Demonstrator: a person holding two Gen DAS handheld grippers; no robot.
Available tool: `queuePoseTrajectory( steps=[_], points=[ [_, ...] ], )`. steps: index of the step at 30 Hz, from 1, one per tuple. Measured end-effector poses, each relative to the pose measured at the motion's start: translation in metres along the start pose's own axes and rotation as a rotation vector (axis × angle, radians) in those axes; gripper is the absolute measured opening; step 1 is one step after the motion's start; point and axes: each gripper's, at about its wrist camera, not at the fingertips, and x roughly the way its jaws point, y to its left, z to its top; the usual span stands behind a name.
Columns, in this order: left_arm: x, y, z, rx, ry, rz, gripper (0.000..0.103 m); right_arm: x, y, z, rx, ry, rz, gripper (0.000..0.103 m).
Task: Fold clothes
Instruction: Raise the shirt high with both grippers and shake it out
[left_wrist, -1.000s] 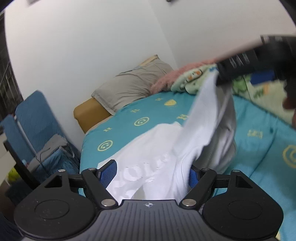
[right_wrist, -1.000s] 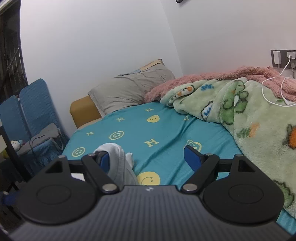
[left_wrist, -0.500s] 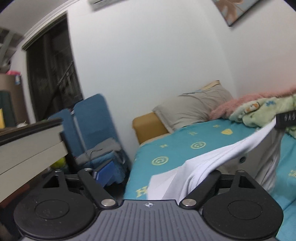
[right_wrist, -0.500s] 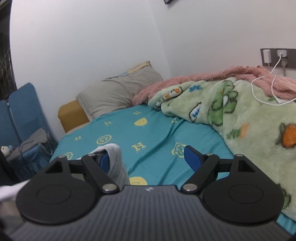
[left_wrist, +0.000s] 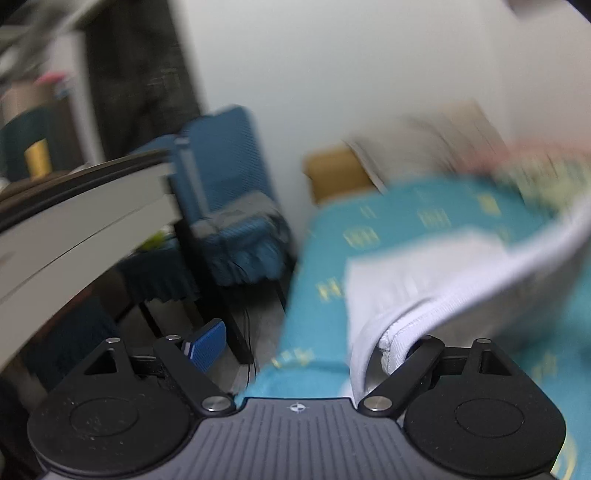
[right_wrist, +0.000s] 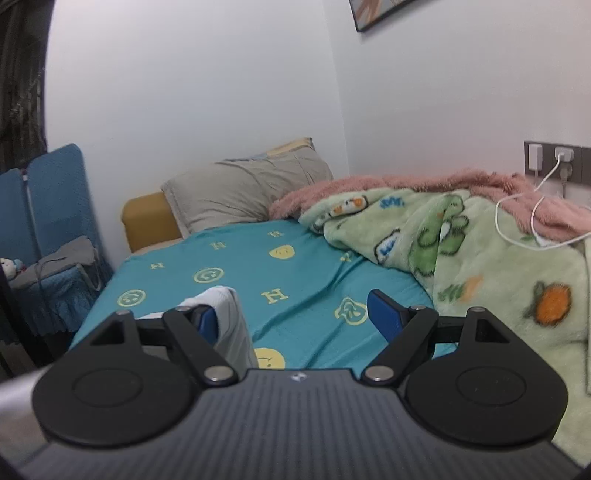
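Swung leftward since the second before, off the middle of the bed and toward its near corner and the floor alongside. Held the left gripper (left_wrist: 301, 347) spread wide with jaws opening, pinching nothing. Carried the white garment (left_wrist: 424, 280) draped over the right-hand finger only, ribbed hem hooked against that finger's inner side, cloth trailing ahead and rightward above the teal sheet (left_wrist: 406, 221). Showed a blue chair (left_wrist: 221, 158) ahead-left and a desk edge (left_wrist: 74, 221) further left, all blurred. Kept the right gripper (right_wrist: 295, 315) nearly where it was, likewise spread, nothing pinched, a fold of white cloth hung over its left-hand finger. Faced a grey pillow (right_wrist: 243, 192) far ahead and a green blanket (right_wrist: 461, 251) to the right.
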Motion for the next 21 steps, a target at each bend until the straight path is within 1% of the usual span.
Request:
queuePoseTrajectory(
  steps=[2,4,7,8,13,16,18,21],
  points=[
    [-0.014,0.016,0.019,-0.075,-0.07,0.02,0.091,-0.018,0.001,0.013,-0.011,-0.035,0.028,0.082],
    [-0.029,0.03,0.043,-0.146,-0.144,0.029,0.092,-0.039,0.004,0.036,-0.023,-0.1,0.063,0.082],
    [-0.049,0.052,0.09,-0.261,-0.23,0.025,0.091,-0.07,0.012,0.081,-0.051,-0.212,0.116,0.082],
    [-0.057,0.058,0.108,-0.285,-0.263,0.023,0.091,-0.08,0.015,0.099,-0.065,-0.249,0.124,0.082],
    [-0.108,0.083,0.206,-0.308,-0.429,-0.011,0.092,-0.133,0.022,0.201,-0.069,-0.401,0.163,0.082],
    [-0.148,0.097,0.259,-0.311,-0.511,-0.041,0.092,-0.169,0.021,0.26,-0.051,-0.459,0.192,0.082],
    [-0.174,0.107,0.29,-0.305,-0.554,-0.064,0.093,-0.195,0.018,0.294,-0.044,-0.499,0.202,0.082],
    [-0.213,0.12,0.324,-0.299,-0.615,-0.089,0.094,-0.234,0.014,0.334,-0.054,-0.569,0.208,0.082]
  ],
)
